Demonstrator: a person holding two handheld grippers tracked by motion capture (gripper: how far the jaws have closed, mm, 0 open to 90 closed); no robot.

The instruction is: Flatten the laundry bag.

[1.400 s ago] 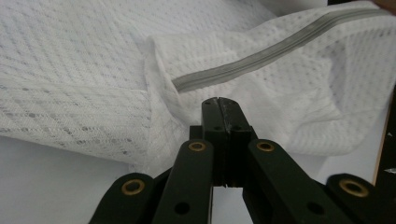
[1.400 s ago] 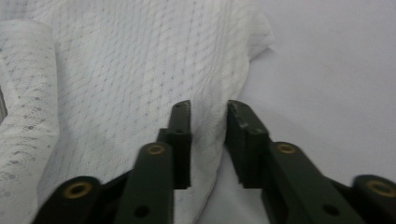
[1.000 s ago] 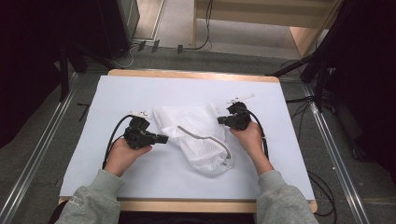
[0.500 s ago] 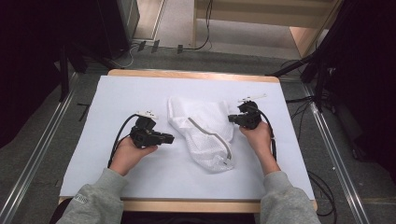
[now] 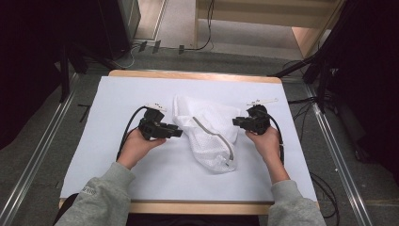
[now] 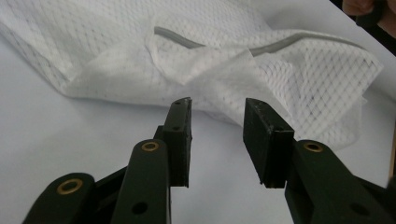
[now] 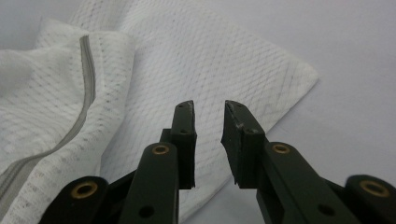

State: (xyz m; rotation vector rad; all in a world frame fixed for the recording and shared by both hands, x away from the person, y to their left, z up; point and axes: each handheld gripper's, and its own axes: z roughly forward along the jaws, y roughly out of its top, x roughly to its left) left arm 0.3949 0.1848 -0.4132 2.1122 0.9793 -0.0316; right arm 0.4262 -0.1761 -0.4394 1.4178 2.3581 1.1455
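A white mesh bag (image 5: 207, 132) with a grey zipper strip lies crumpled in the middle of the white table cover (image 5: 117, 99). My left gripper (image 5: 178, 133) sits just left of the bag, pointing at it. Its jaws stand open with nothing between them, and the bag's folded edge (image 6: 210, 74) lies a little beyond the left gripper's tips (image 6: 217, 105). On the bag's right side is my right gripper (image 5: 235, 122), also open and holding nothing. The right gripper's tips (image 7: 209, 106) hover over a flat corner of the bag (image 7: 224, 65).
The table's wooden edge (image 5: 197, 75) runs along the far side, with grey floor and cables beyond. Black cables (image 5: 127, 134) trail from both grippers. Dark equipment stands at the left and right of the table.
Both grippers have drawn outward, away from the bag, and now stand open beside it. The bag has spread out longer toward the near right and lies flatter.
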